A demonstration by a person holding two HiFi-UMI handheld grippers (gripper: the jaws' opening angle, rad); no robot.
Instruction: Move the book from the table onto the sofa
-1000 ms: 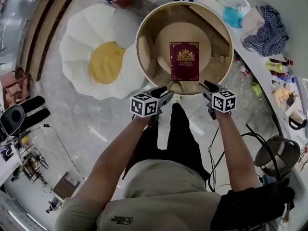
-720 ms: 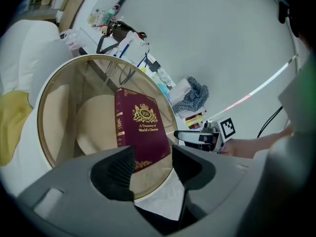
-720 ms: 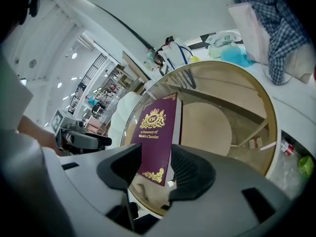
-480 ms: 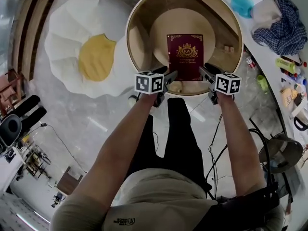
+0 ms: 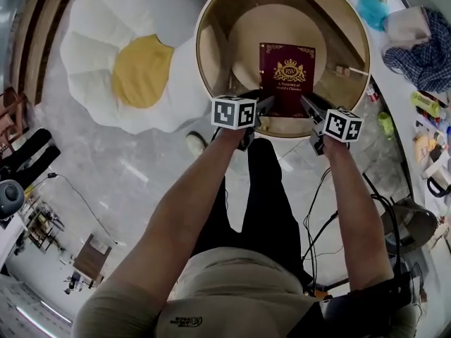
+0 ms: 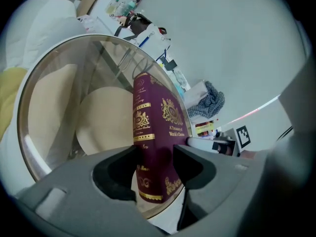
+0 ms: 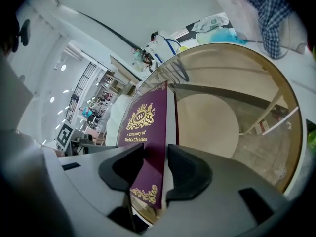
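A maroon book [image 5: 287, 79] with gold print lies flat on the round glass table [image 5: 211, 55], its near end by the rim. My left gripper [image 5: 262, 108] is at the book's near left corner. In the left gripper view, the spine [image 6: 148, 147] stands between the wide-apart jaws of the left gripper [image 6: 154, 162]. My right gripper [image 5: 308, 108] is at the near right corner. Its jaws are closing, and the book's cover edge [image 7: 148, 147] sits between them at the right gripper [image 7: 155, 167]. I see no firm press on the book from either one.
An egg-shaped white sofa [image 5: 134, 76] with a yellow centre lies on the floor left of the table. A long white counter runs at the right with a checked cloth [image 5: 423, 55] and small bottles. Cables trail on the floor near the person's legs [image 5: 261, 196].
Both grippers have come down and forward from in front of the table to the book's near corners. The book has stayed in place on the glass.
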